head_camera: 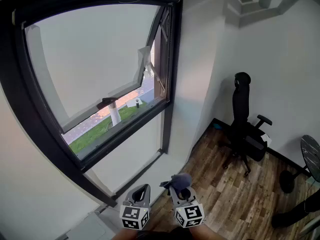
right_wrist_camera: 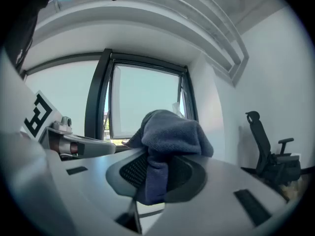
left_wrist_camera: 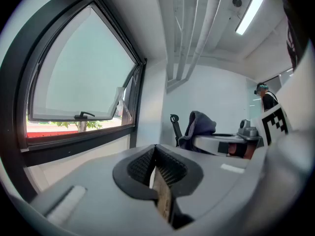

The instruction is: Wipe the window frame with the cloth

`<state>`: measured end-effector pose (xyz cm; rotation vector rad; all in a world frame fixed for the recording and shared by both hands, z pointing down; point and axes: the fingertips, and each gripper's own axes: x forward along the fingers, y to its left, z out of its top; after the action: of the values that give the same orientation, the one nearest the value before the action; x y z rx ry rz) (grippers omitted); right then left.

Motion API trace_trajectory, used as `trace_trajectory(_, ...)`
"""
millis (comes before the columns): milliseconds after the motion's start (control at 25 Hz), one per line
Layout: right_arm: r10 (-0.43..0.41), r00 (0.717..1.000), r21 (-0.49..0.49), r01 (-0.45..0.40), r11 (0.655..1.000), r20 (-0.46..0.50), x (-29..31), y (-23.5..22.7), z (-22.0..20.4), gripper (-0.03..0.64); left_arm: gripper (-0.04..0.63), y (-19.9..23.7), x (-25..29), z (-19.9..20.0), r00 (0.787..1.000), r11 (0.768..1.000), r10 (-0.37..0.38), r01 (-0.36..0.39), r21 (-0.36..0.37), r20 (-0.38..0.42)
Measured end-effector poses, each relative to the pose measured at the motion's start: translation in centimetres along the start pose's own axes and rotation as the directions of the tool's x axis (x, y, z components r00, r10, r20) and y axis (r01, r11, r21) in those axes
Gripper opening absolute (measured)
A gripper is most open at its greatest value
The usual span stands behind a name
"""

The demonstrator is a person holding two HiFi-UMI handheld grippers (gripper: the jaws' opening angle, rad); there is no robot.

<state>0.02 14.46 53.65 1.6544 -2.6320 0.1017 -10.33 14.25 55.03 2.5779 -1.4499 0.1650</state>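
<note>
A dark window frame (head_camera: 170, 59) surrounds an opened sash with a black handle (head_camera: 107, 102); the frame also shows in the left gripper view (left_wrist_camera: 74, 139) and the right gripper view (right_wrist_camera: 98, 92). My right gripper (head_camera: 178, 185) is shut on a grey-blue cloth (head_camera: 179, 180), which bunches above the jaws (right_wrist_camera: 170, 134). My left gripper (head_camera: 142, 189) is beside it, shut and holding nothing (left_wrist_camera: 156, 162). Both grippers hang low, well below the window sill, apart from the frame.
A black office chair (head_camera: 245, 124) stands by the right wall on the wood floor (head_camera: 230, 194). A dark round table edge (head_camera: 311, 156) and a black base (head_camera: 287, 181) sit at far right. A person stands far off (left_wrist_camera: 266, 97).
</note>
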Motion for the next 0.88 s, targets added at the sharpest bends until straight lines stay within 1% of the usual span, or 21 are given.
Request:
trace_trajectory(440, 0.004, 1.0, -0.002, -0.003, 1.0, 0.004, -1.2, 1.3, -0.1, 0.078, 0.006, -0.1, -1.6, -0.3, 1.0, 1.0, 0.008, -0.008, 0.003, 0.005)
trace_trajectory(640, 0.0, 1.0, 0.019, -0.001, 1.0, 0.025, -1.6, 1.8, 0.1, 0.078, 0.006, -0.1, -2.2, -0.5, 1.0, 1.0, 0.008, -0.008, -0.002, 0.005)
trace_trajectory(880, 0.005, 1.0, 0.021, -0.006, 1.0, 0.022, -1.9, 2.7, -0.1, 0.08, 0.006, 0.2, -2.8, -0.4, 1.0, 1.0, 0.001, -0.001, -0.003, 0.014)
